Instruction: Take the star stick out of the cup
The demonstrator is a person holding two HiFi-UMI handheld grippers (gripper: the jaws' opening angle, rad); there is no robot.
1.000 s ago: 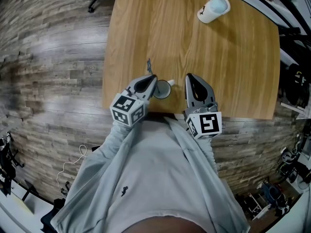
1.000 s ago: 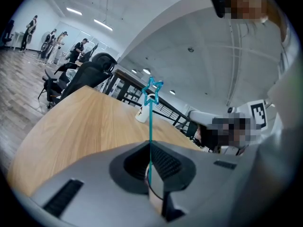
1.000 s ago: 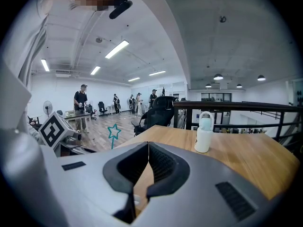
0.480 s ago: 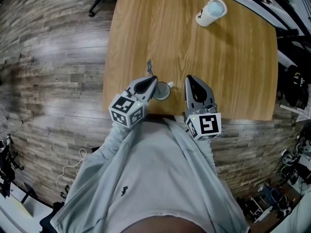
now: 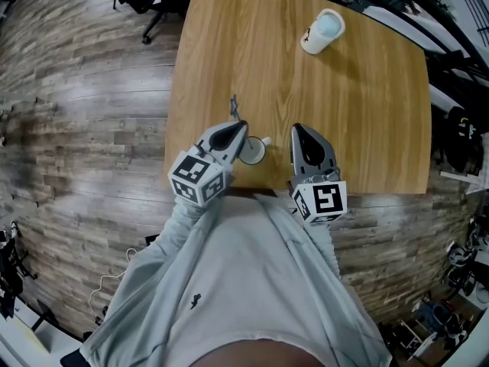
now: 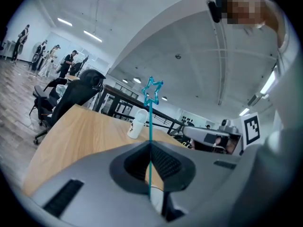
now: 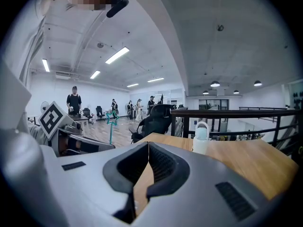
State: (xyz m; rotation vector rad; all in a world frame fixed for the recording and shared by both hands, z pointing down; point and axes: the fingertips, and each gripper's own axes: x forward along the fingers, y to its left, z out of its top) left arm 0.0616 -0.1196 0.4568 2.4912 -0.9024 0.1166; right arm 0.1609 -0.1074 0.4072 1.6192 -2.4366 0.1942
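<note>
The left gripper [image 6: 150, 144] stayed pinched on the star stick [image 6: 151, 122], hardly moved (right gripper [image 7: 148, 146] closed, empty). The lift from the cup [image 5: 254, 151] seemingly had not begun.

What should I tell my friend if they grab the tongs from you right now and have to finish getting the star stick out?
Left tongs: shut on the star stick, star end up.
Right tongs: shut, empty, to the right of the cup, not touching it.
Cup: upright near the table's front edge. The stick's lower end looks to be at its mouth.
Done: stick gripped.
Left: lift it straight up, clear of the cup.
A second cup sits at the far side. Leave it.
</note>
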